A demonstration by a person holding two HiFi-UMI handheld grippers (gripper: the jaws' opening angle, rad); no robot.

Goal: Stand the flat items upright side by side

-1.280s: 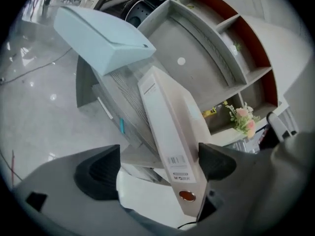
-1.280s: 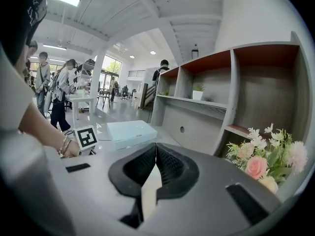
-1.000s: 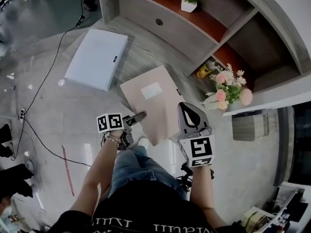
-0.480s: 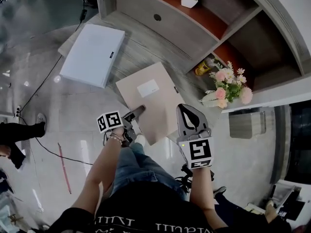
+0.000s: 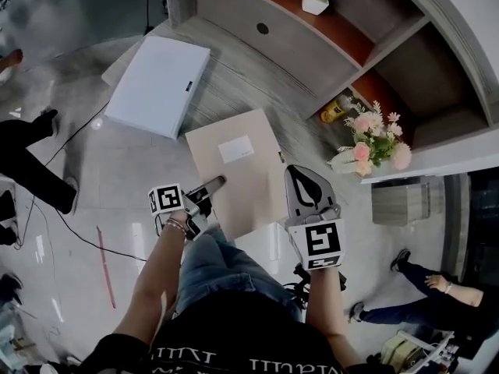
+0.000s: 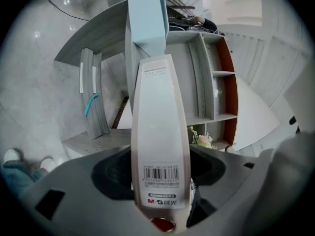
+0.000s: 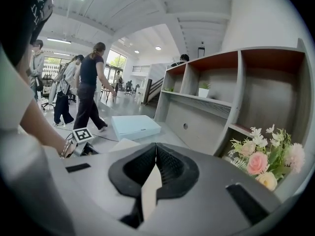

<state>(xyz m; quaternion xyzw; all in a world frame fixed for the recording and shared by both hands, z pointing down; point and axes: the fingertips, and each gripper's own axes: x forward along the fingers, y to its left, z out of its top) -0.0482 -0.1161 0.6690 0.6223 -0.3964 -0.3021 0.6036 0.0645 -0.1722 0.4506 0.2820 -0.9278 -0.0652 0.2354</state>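
Closing on the near spine of the beige file box with the left gripper, pads against both faces. Keeping the right gripper pinched together on nothing, just beside that box's right edge. Lying flat on the grey ledge below the shelves, white file box flat further left.

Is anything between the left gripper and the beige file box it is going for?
Nothing visible. The left gripper is at the edge of the beige file box, its jaws closing with the box's spine between them. The pale blue box lies apart, farther along the platform.
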